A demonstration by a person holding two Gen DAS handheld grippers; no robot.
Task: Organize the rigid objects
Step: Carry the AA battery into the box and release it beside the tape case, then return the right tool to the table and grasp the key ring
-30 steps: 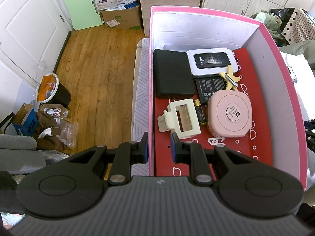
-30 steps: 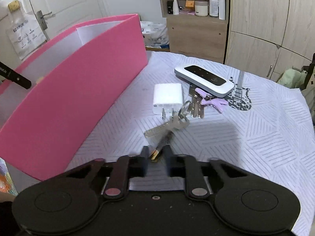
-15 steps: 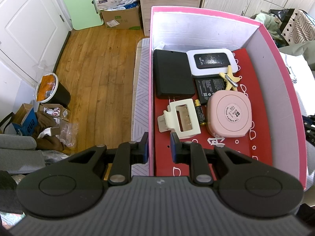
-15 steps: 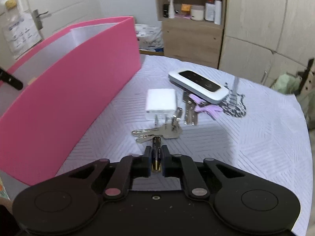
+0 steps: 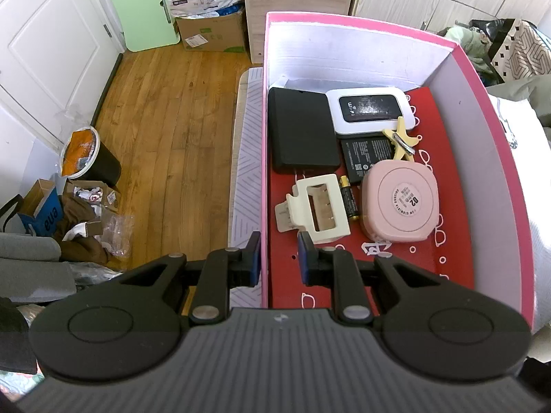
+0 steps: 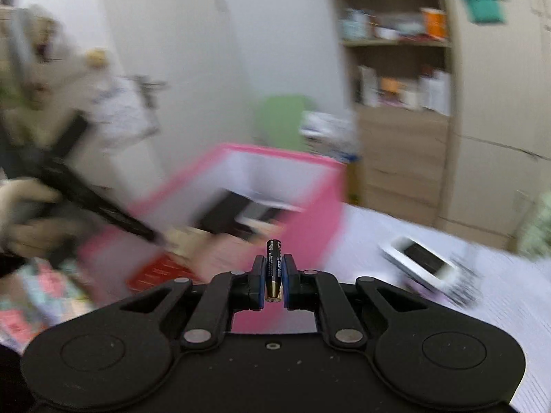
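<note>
My right gripper (image 6: 273, 270) is shut on a black and gold battery (image 6: 274, 268), held in the air beside the pink box (image 6: 310, 206). My left gripper (image 5: 277, 253) straddles the pink box's near left wall (image 5: 264, 186) with its jaws a little apart and nothing between the pads but the wall. Inside the box lie a black case (image 5: 301, 134), a white wifi router (image 5: 370, 110), a cream hair claw (image 5: 318, 210), a battery (image 5: 349, 198), a pink round case (image 5: 399, 208), a yellow clip (image 5: 401, 139) and a black flat battery (image 5: 365, 158).
A second white router (image 6: 427, 258) lies on the patterned tablecloth (image 6: 447, 309) right of the box. The left gripper's arm and the person's hand (image 6: 31, 206) show at the left of the right wrist view. A black bin (image 5: 91, 158) and clutter stand on the wooden floor.
My right gripper closed on the battery on the cloth, lifted it and swung left toward the pink box; that view is now motion-blurred. The left gripper has not moved.
</note>
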